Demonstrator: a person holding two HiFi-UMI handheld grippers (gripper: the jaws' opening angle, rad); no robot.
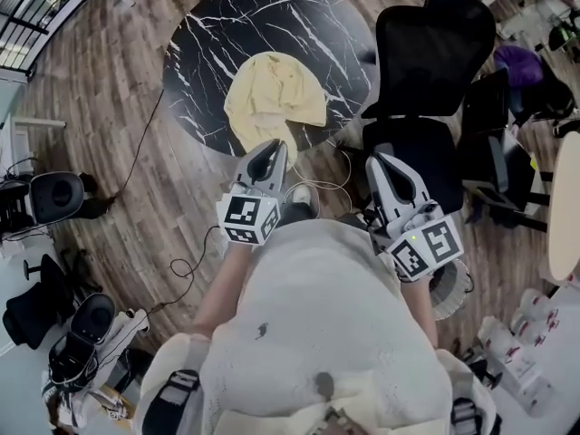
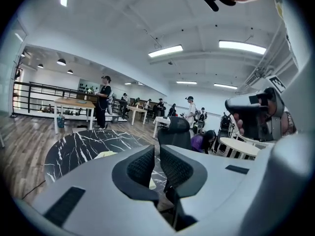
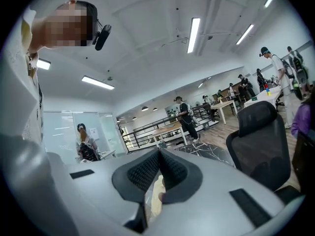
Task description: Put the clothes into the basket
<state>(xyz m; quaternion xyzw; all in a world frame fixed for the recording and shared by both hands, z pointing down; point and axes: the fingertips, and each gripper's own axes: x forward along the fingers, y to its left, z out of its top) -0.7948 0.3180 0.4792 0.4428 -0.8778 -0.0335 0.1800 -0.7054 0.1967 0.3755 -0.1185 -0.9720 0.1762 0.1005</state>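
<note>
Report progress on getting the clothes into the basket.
Done: nothing yet; the yellow garment lies crumpled on the black marble table. In hand: nothing; the left gripper and right gripper are both shut and empty. Left: grasp the garment and carry it to the basket, which I cannot make out here.

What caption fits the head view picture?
Left gripper and right gripper, both shut, held near a yellow shirt on a round black table.
</note>
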